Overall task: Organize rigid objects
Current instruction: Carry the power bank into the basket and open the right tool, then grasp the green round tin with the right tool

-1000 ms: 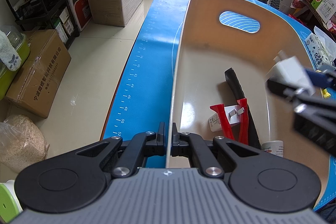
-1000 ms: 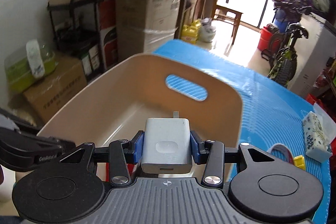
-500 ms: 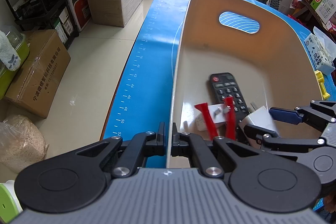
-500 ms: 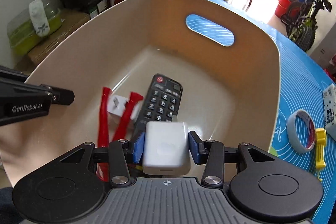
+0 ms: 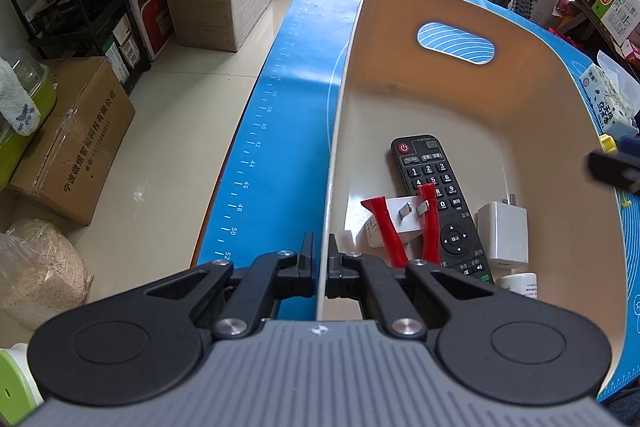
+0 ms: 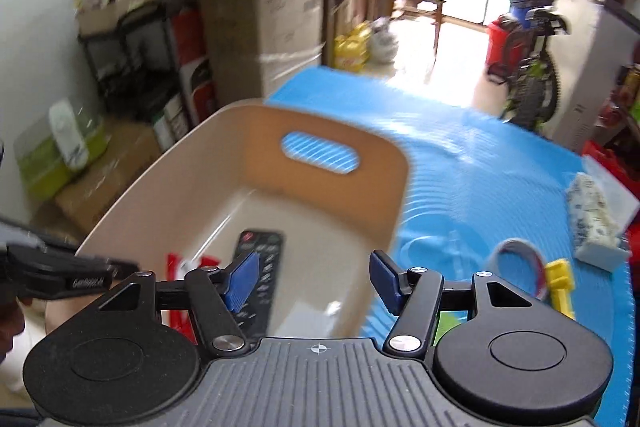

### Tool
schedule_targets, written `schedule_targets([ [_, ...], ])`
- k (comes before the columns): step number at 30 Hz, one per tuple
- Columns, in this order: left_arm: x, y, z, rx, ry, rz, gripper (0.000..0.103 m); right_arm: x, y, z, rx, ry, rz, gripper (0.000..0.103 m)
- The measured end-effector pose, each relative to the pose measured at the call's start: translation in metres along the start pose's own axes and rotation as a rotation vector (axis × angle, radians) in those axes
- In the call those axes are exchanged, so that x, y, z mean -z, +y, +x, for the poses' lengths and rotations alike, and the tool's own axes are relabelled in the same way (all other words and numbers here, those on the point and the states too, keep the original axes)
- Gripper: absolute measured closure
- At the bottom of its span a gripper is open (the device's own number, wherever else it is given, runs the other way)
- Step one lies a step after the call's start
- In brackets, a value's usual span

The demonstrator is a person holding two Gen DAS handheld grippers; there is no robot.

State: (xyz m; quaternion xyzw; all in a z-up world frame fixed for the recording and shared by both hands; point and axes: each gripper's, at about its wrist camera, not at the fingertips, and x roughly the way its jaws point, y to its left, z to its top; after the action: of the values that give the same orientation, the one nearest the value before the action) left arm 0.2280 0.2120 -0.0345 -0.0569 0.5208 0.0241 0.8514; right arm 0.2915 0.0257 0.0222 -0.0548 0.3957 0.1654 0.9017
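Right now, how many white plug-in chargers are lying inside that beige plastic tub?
2. One white square charger lies right of the black remote control; another white charger sits left of it, between red-handled pliers. Others may hide behind the left gripper.

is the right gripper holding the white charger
No, the right gripper is open with nothing between its blue pads, and the charger lies in the bin beside the remote.
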Motion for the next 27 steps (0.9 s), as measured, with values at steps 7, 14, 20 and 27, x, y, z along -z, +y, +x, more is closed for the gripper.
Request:
schedule_targets([
  [7,0.0,0.0,0.0,0.001,0.0,-0.001,0.099,0.009,-0.054,-0.011,0.111,-0.028,0.078,0.031],
  [14,-0.001,0.0,-0.001,0.0,0.0,-0.002,0.099,0.043,-0.097,0.009,0.18,0.044,0.134,0.031],
  [20,-0.001,0.001,-0.001,-0.002,0.001,-0.001,0.098,0.069,-0.103,0.049,0.166,0.132,0.154,0.031],
  [27,-0.001,0.002,0.0,-0.003,0.0,0.0,0.099,0.083,-0.099,0.081,0.133,0.163,0.171,0.031],
])
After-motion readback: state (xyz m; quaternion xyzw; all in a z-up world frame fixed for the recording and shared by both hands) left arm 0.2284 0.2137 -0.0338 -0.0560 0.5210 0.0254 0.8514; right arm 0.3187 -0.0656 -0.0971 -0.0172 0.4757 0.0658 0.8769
